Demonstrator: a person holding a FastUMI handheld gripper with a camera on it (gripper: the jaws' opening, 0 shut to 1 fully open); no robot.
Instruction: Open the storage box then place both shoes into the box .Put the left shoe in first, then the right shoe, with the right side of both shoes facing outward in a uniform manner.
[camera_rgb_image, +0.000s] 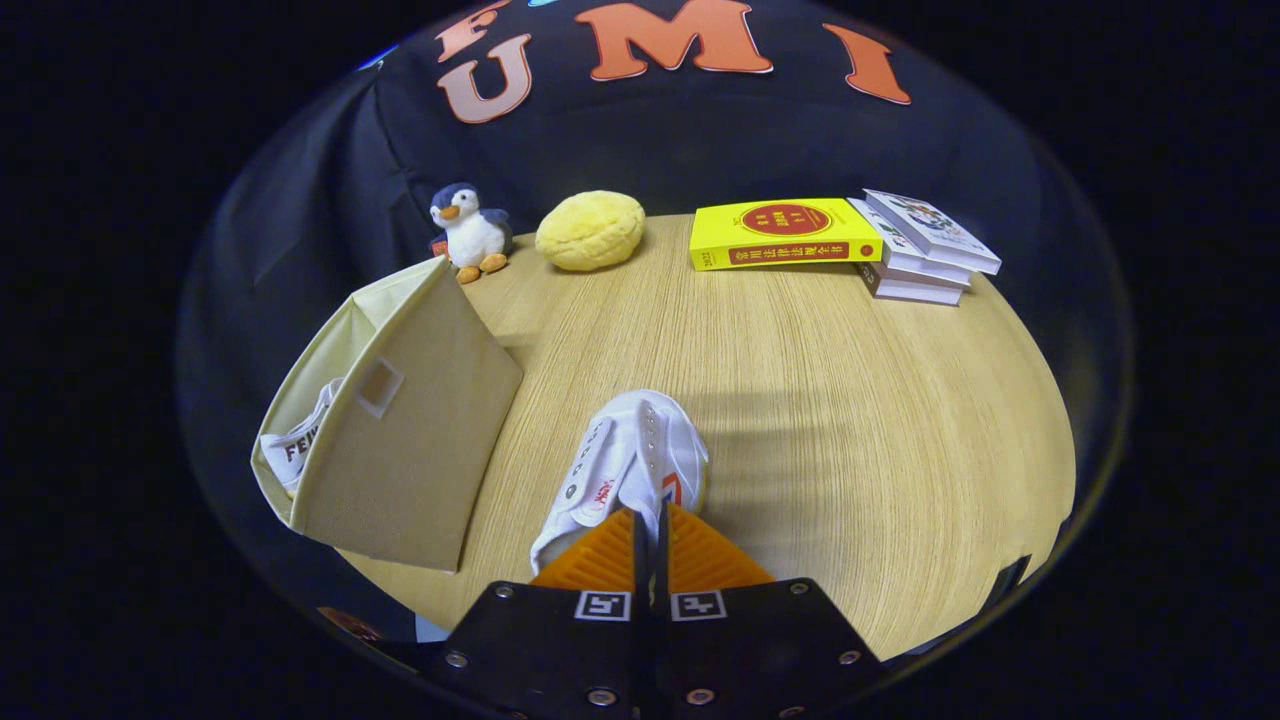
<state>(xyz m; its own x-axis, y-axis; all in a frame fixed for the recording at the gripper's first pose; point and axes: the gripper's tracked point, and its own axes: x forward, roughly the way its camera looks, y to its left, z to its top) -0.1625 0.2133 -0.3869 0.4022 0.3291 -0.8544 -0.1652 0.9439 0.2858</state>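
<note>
- My tongs (648, 525) sit at the near edge of the wooden worktop (850, 400), their two fingers pressed almost together on a thin fold of a white canvas shoe (630, 465); the fold looks like its collar or tongue.
- That shoe lies just ahead of my fingers, toe pointing toward the far edge, lace eyelets facing up.
- To the left, at the worktop's left edge, stands the beige fabric storage box (400, 440), open at the top. A second white shoe (300, 445) already sits inside, its side peeking out.
- I judge the shoe light and soft: the canvas upper folds easily, while the rubber sole is stiffer and heavier, so it may swing or droop from a pinch.
- The collar near the heel seems the best hold, thin enough for my fingers.
- The box walls look floppy and could buckle if nudged.
- Along the far edge lie a penguin toy (468, 232), a yellow cushion (590, 230) and books (850, 245).
</note>
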